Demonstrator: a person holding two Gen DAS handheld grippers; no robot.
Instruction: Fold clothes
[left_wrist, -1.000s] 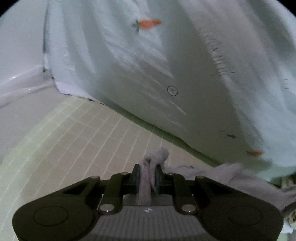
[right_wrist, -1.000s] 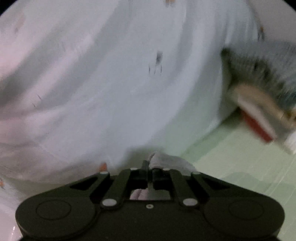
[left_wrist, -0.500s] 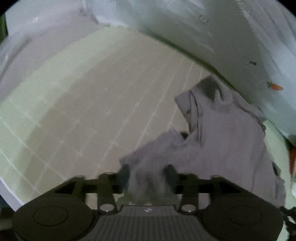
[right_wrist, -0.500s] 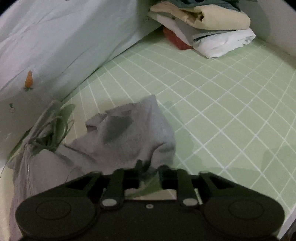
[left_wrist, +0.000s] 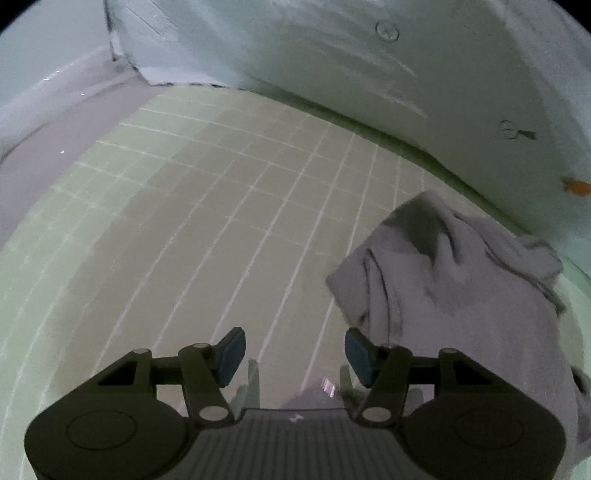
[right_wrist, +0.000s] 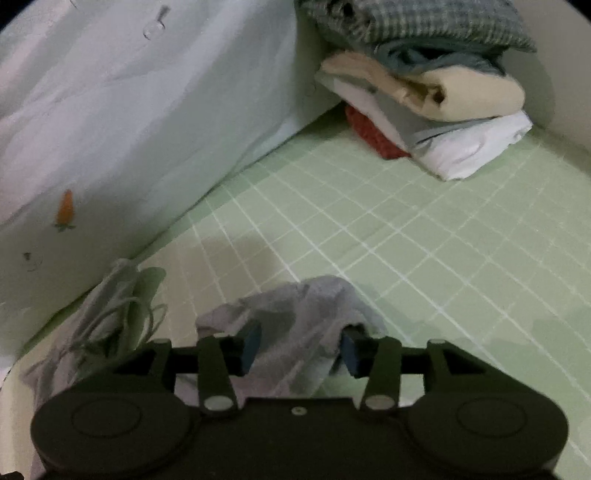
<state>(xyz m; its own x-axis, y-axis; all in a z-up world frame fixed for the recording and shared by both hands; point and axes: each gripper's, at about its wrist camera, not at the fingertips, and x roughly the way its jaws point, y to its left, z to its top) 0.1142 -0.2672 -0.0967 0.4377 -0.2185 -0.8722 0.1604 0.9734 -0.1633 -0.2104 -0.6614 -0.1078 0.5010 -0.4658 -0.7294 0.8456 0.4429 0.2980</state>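
Lying open: green checked sheet (left_wrist: 229, 221) ahead of the left tool (left_wrist: 295, 356), nothing between its parted pads. Blocking the far side: a pale quilt (left_wrist: 424, 85) banking up. Sitting crumpled between the right tool's (right_wrist: 301, 345) pads: grey garment (right_wrist: 295, 317). Crowding the far corner: folded clothes stack (right_wrist: 424, 92). Staying clear between: checked bedding.

No readable text, label, brand or number shows in either view.

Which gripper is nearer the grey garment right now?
Right. The right gripper has opened astride a raised fold of the grey garment; the left gripper, also opened, stands over bare sheet beside it.
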